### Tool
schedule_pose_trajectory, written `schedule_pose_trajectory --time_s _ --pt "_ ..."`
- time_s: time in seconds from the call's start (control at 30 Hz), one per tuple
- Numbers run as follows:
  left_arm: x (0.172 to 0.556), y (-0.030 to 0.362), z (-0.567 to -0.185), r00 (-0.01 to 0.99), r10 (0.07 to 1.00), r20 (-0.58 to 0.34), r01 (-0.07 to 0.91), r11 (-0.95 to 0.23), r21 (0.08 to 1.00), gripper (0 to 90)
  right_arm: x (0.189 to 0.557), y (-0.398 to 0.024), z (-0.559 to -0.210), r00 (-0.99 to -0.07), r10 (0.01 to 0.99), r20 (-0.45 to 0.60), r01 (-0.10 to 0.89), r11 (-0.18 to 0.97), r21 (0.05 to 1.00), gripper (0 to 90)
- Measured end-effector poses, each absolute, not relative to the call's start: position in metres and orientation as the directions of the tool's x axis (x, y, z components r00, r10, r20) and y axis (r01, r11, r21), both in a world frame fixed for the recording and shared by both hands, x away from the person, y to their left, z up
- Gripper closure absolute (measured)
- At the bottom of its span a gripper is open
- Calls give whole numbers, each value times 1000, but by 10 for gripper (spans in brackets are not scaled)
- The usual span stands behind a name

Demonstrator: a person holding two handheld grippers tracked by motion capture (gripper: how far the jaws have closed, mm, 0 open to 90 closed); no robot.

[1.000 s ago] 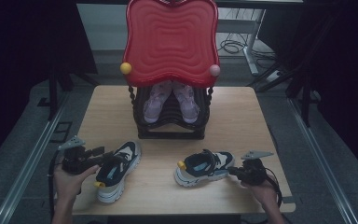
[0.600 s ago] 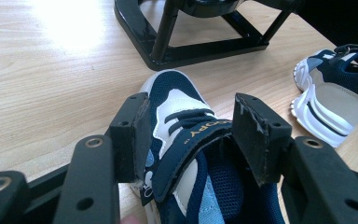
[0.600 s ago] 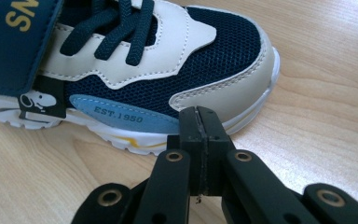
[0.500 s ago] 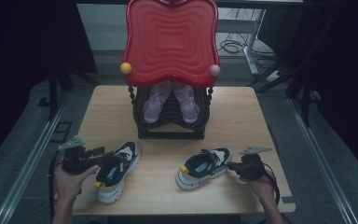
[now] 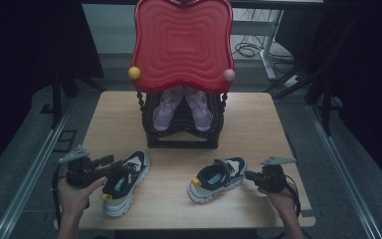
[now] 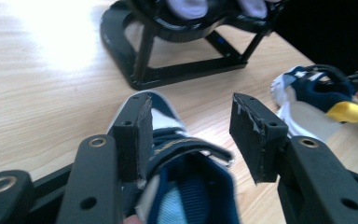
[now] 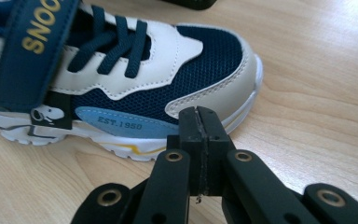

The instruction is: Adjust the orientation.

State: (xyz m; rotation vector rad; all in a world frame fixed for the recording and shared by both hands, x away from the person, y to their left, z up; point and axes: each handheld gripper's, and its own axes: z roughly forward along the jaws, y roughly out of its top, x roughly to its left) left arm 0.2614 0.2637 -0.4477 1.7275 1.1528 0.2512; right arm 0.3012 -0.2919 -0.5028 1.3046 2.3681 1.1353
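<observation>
Not much changed from a second ago: the right sneaker (image 5: 218, 179) shifted a bit left, nudged by the right gripper (image 5: 251, 175), jaws pressed together just beside its toe. The left gripper (image 5: 110, 168) has just been closing slightly, jaws apart astride the left sneaker (image 5: 124, 181). Both sneakers are navy-and-white with yellow heel tabs, lying on the wooden table (image 5: 258, 119).

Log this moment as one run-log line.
left hand-held gripper: open, closing around left shoe | right hand-held gripper: shut beside right shoe
</observation>
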Motion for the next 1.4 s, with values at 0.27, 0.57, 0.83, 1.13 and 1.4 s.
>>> schedule_pose_trajectory --time_s 0.27,0.57,0.83,1.13,1.4 --pt "255 245 -440 560 761 -329 567 -62 821 504 293 -305 -498 -579 789 205 606 249 755 758" --pt "249 220 -436 612 727 -311 559 -119 820 508 289 -314 -500 -554 803 220 607 209 767 657" --pt "249 195 -439 653 695 -301 559 -174 811 499 286 -324 -501 -519 824 228 617 176 767 523" --pt "249 171 -445 688 674 -271 542 -228 809 681 281 -336 -504 -481 840 249 626 130 769 473" --pt "252 147 -452 696 673 -248 537 -259 803 850 280 -342 -503 -468 846 256 624 111 774 465"
